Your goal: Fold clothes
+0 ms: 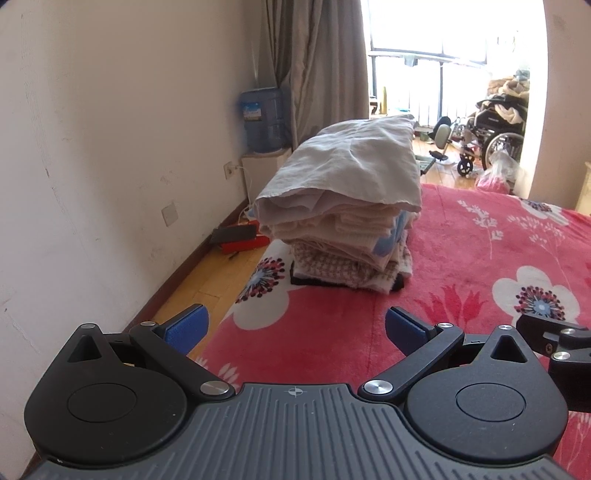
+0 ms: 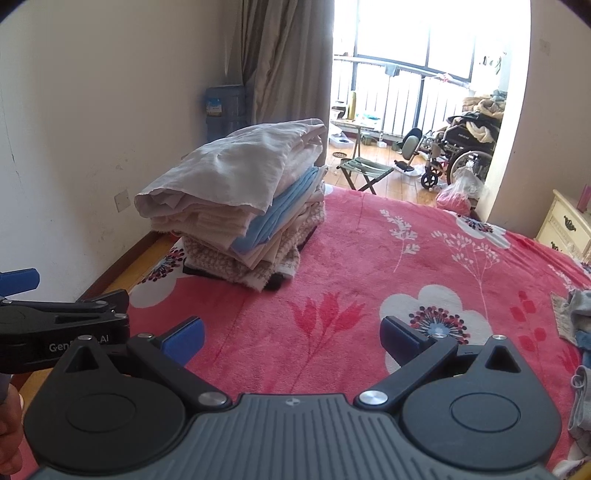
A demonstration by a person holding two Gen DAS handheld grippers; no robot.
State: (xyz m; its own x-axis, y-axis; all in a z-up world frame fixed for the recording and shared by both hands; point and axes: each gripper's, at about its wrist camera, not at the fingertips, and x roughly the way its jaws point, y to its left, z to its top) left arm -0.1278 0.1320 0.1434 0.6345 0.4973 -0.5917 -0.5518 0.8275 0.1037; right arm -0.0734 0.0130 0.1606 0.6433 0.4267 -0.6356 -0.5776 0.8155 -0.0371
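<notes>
daylight floods through the blown-out window (image 1: pixel 424 33), room evenly bright, fisheye bending and darkening the corners, focus sharp.

Sunlit window (image 2: pixel 406 55), curtain (image 2: pixel 280 66), perhaps balcony.

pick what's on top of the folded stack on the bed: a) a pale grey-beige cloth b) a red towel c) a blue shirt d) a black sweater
a, a pale grey-beige cloth lies on top of the folded stack, with the blue layer further down and a black piece at the very bottom.
</notes>
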